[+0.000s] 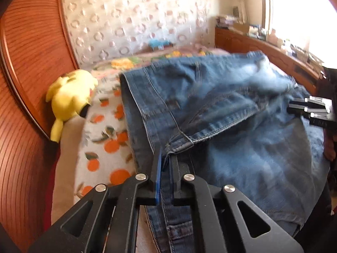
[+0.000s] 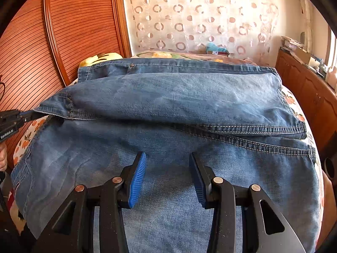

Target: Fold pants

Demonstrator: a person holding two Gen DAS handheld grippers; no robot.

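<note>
Reddish slatted wood panelling (image 2: 63, 31) closes off the left side of the room, with a circle-patterned curtain (image 2: 200, 21) behind a bed spread with an orange-print sheet (image 1: 101, 139). At the bed's left edge, against the panelling, lies a yellow plush toy (image 1: 69, 99). Blue jeans (image 2: 168, 109) cover most of the bed, crosswise. The left gripper (image 1: 166, 164) has its jaws nearly together, pinching a hem corner of the jeans near the bed's left edge. Across the middle, one denim layer is already laid over another, so a first fold looks done but not flattened. Toward the near edge, the right gripper (image 2: 167, 177) sits with its blue pads (image 2: 138, 179) partly apart over the cloth, gripping nothing. Further folds and smoothing seem left to do
</note>
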